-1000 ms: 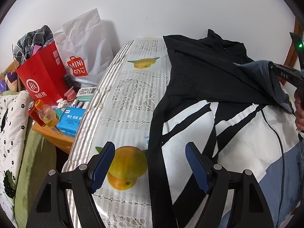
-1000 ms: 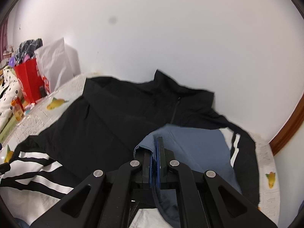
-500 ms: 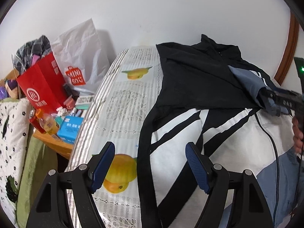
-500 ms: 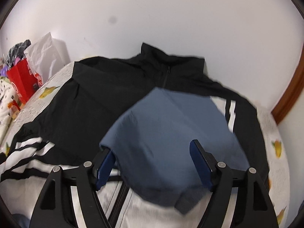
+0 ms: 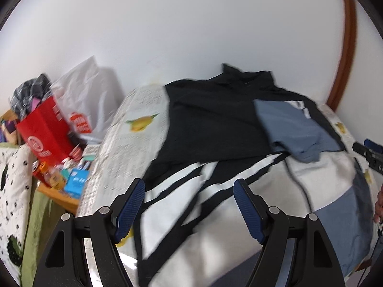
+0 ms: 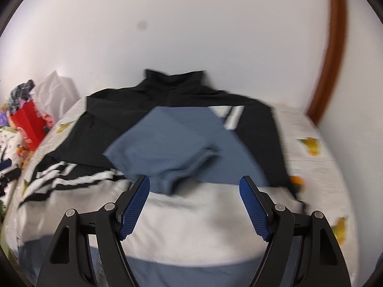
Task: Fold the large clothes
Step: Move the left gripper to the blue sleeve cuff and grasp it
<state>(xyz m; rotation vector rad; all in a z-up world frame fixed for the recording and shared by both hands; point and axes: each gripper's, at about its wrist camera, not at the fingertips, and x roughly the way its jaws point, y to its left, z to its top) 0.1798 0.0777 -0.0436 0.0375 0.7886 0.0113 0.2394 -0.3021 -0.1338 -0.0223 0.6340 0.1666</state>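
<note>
Jacket of black, white and grey-blue woven fabric (image 6: 191, 217) lying spread on the patterned, fruit-printed table covering (image 5: 134, 129), collar at the far wall. Grey-blue sleeve (image 6: 165, 148) folded inward across the black chest panel. Right gripper (image 6: 194, 205) with jaws wide apart, having just been opening, nothing between them. Left gripper (image 5: 189, 210) likewise wide and empty, above the white striped panel. Red paper bag (image 5: 45, 129) at far left.

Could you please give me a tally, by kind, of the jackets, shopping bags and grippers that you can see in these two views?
Jackets: 1, the black, white and blue jacket
Shopping bags: 2, the red bag and the white bag
Grippers: 2, the left gripper and the right gripper, both open
Total: 5
</note>
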